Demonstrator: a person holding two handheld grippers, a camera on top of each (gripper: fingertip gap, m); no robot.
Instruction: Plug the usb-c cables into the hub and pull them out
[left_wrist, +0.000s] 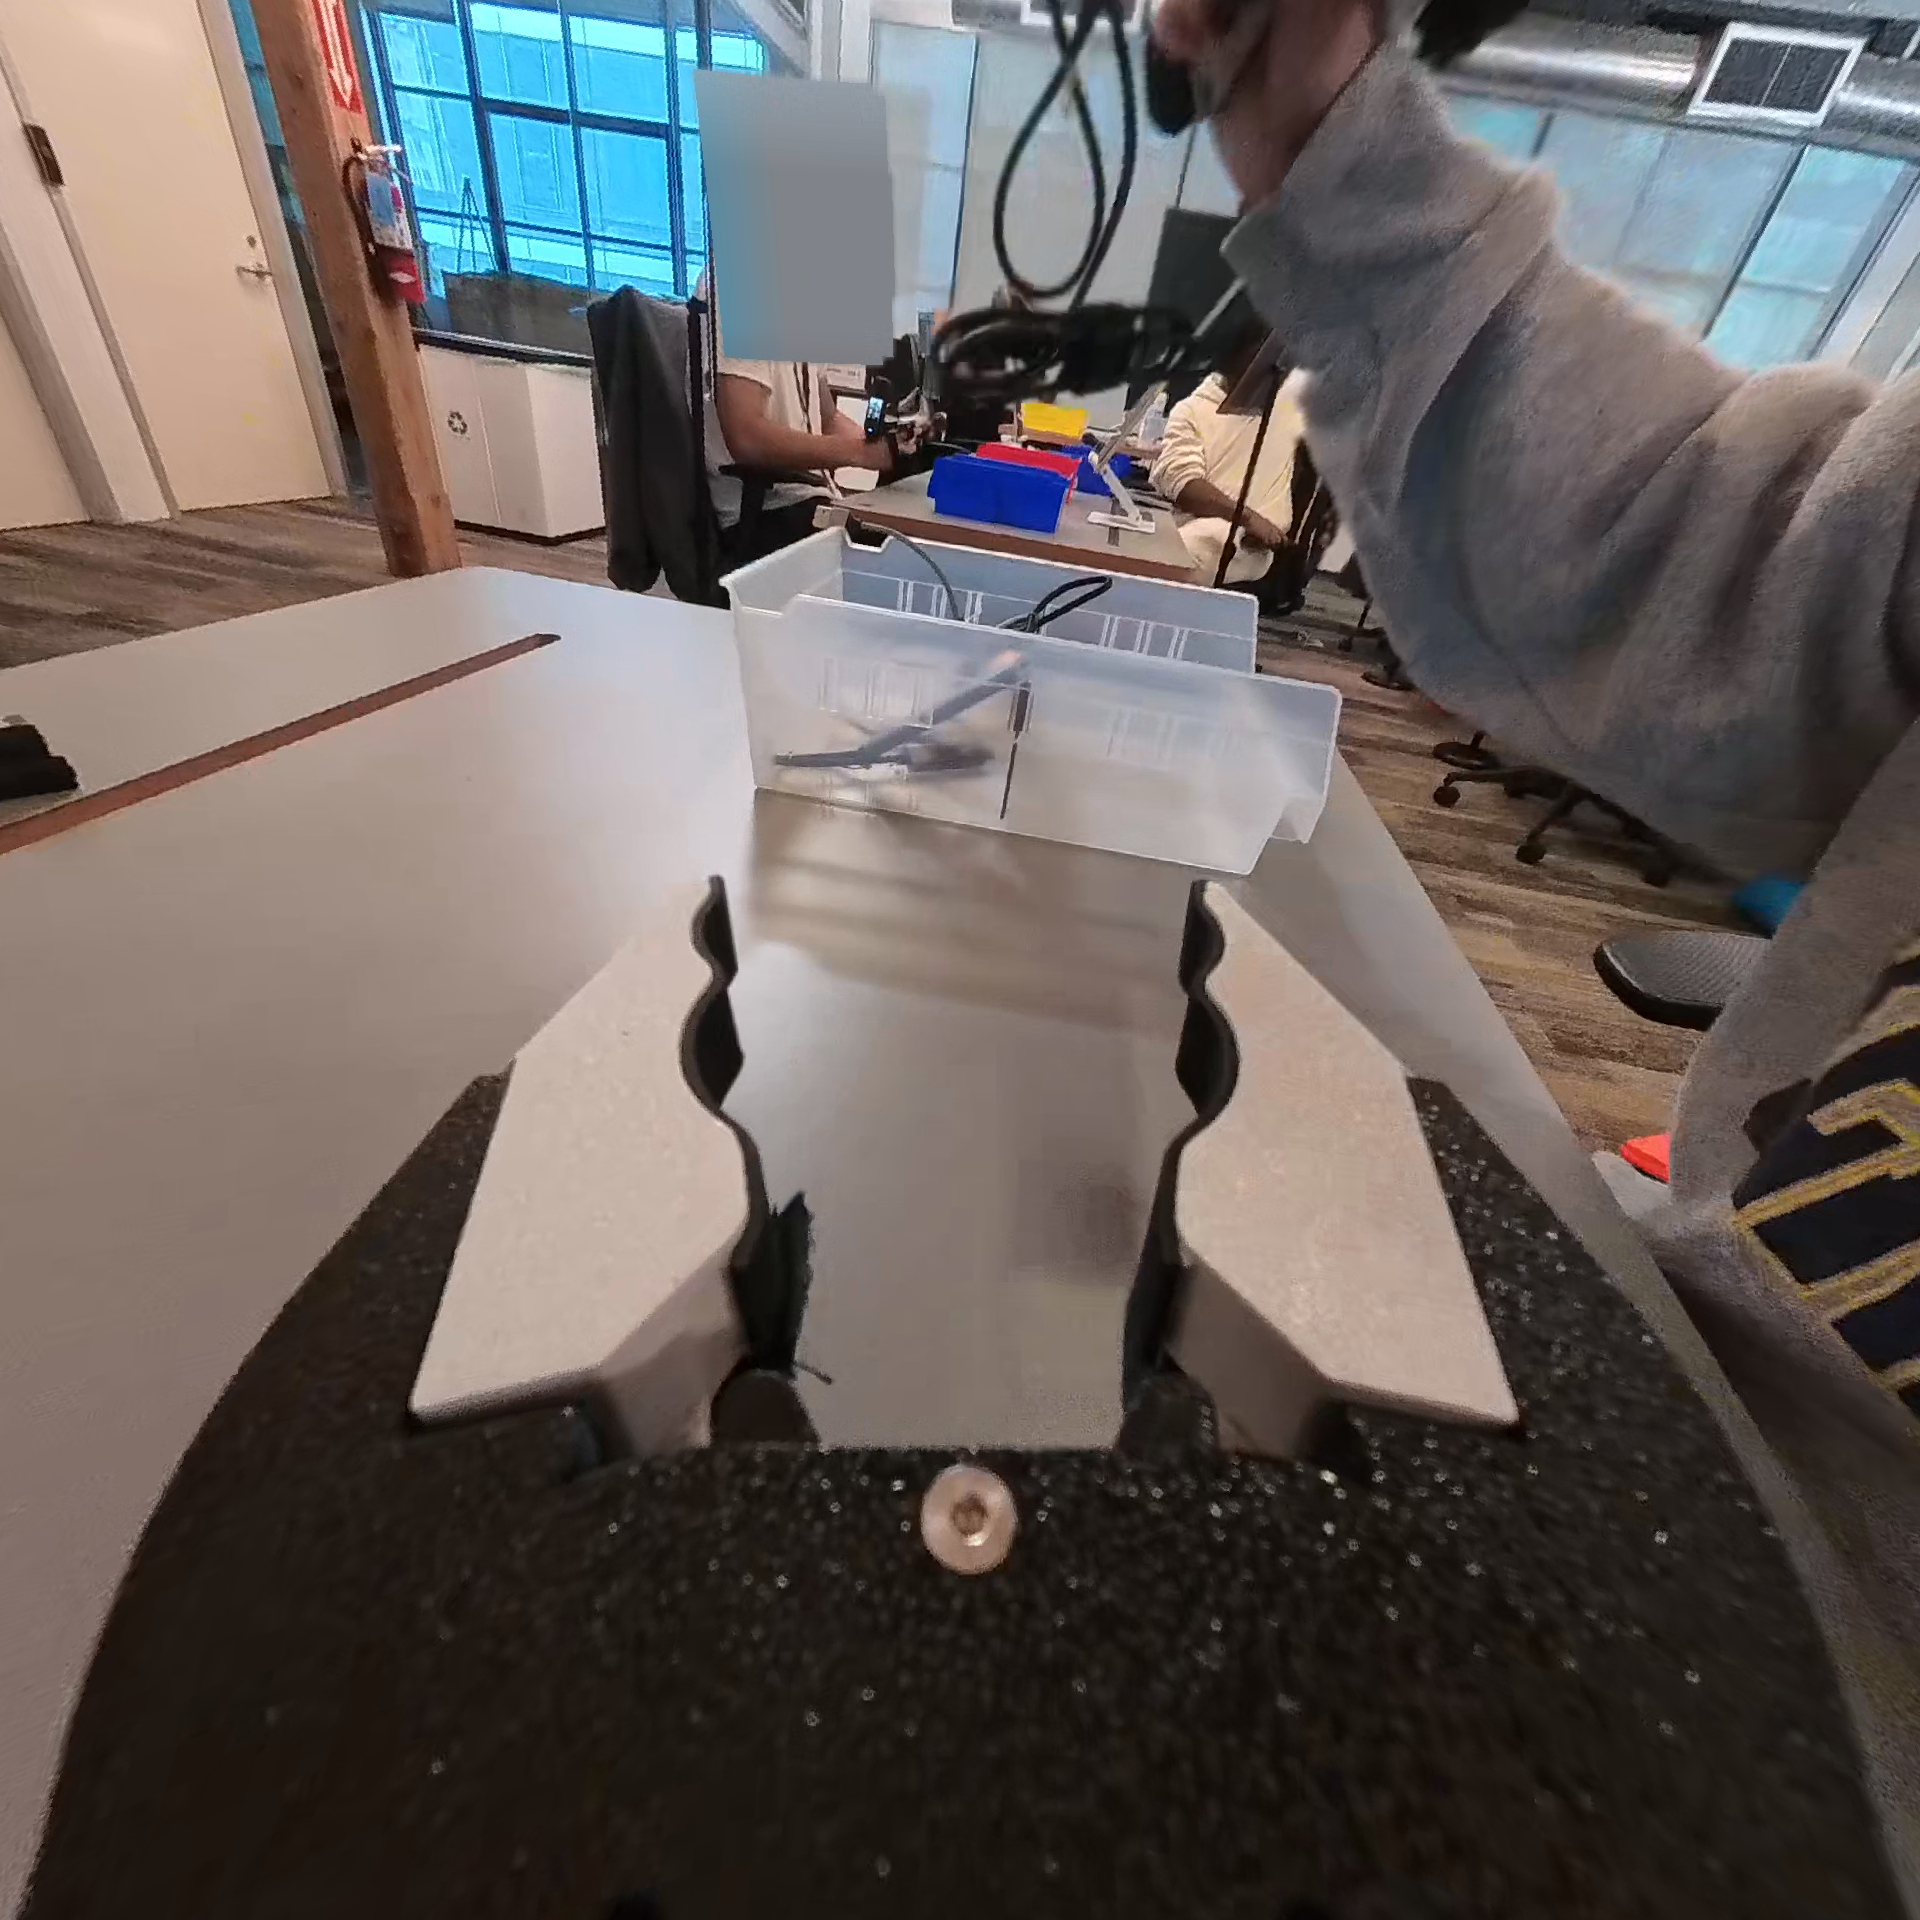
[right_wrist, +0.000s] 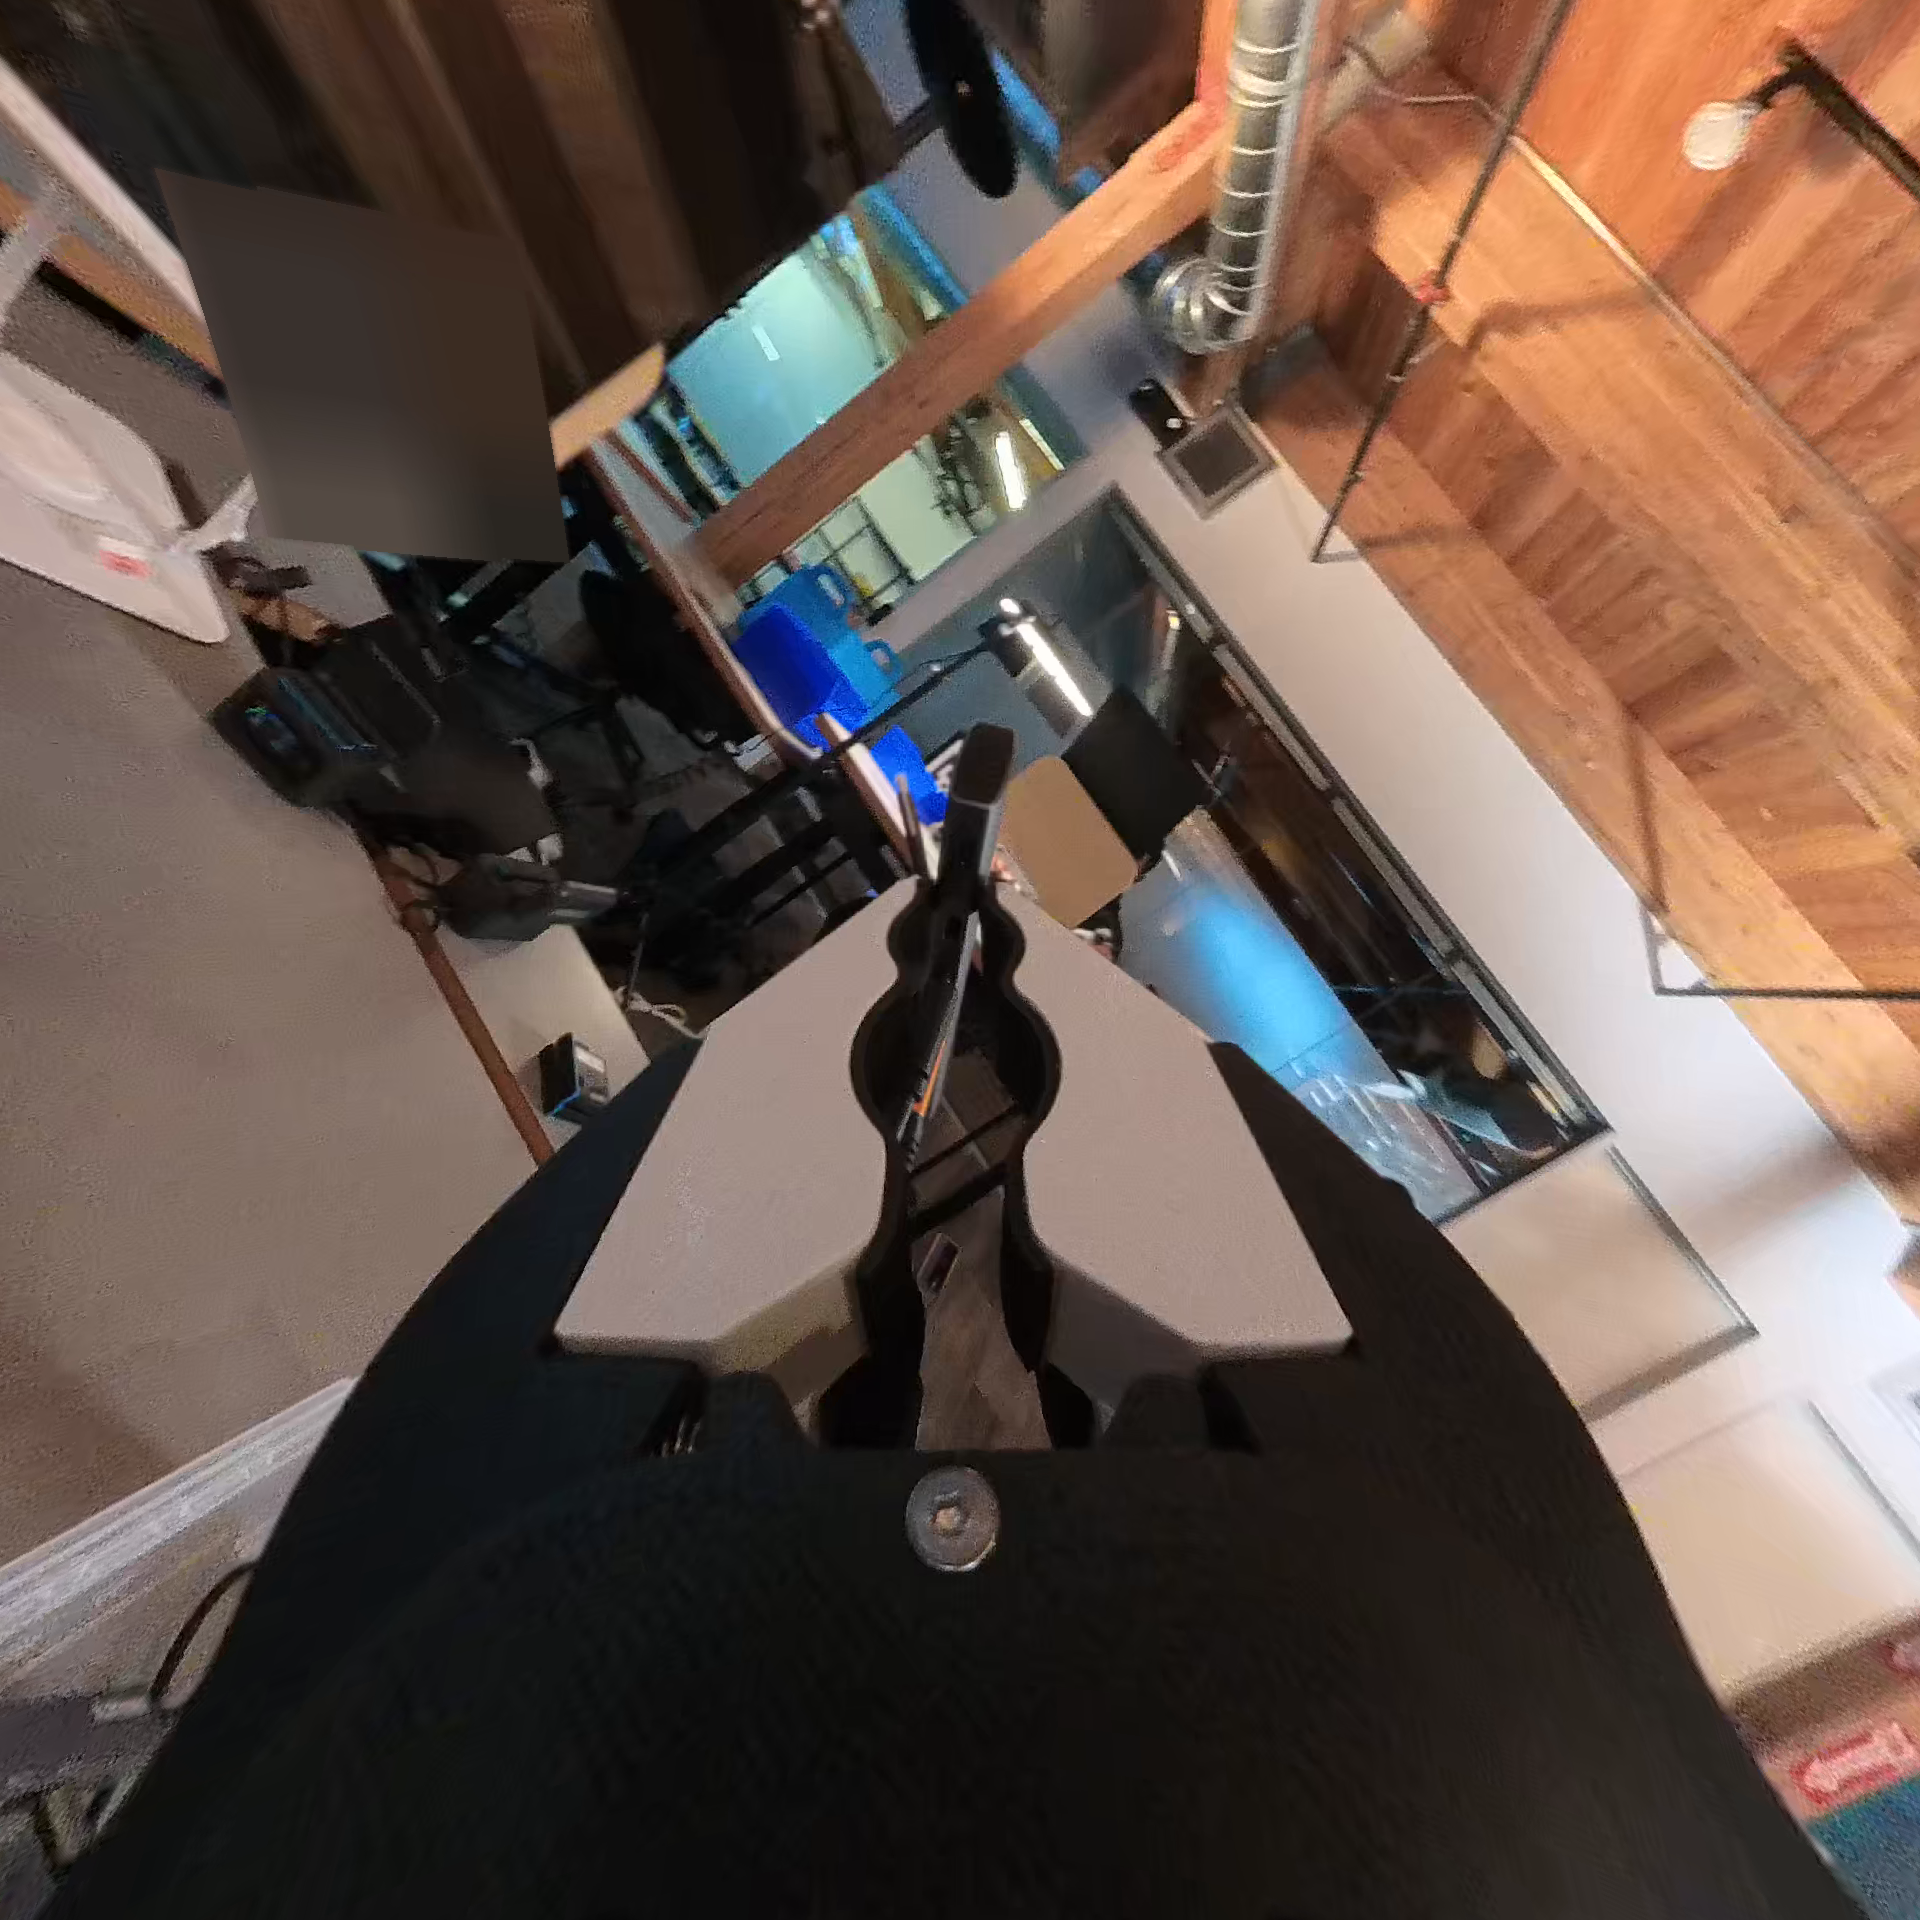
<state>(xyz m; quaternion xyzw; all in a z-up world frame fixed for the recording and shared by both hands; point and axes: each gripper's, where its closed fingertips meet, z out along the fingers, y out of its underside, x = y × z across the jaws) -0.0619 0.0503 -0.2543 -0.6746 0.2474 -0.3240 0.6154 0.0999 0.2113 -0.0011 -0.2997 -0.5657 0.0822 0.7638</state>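
My left gripper (left_wrist: 961, 904) is open and empty, low over the grey table (left_wrist: 312, 935). Ahead of it stands a clear plastic bin (left_wrist: 1143, 769) with black cables (left_wrist: 894, 753) lying inside. The person's grey-sleeved arm (left_wrist: 1507, 468) is raised at the upper right, and black cable loops (left_wrist: 1060, 156) and a tangled black cable bundle (left_wrist: 1060, 338) hang below it. My right gripper (right_wrist: 956, 899) is lifted high and tilted toward the ceiling. It is shut on a slim dark grey hub (right_wrist: 982, 790), seen edge-on, whose end sticks out past the fingertips.
The table's right edge (left_wrist: 1455, 935) runs close beside the bin, with office chairs (left_wrist: 1558, 800) on the floor beyond. Blue, red and yellow bins (left_wrist: 997, 488) sit on a far desk where people are seated. A dark seam (left_wrist: 312, 717) crosses the table at left. My right fingertips sit around 35 centimeters from my left ones.
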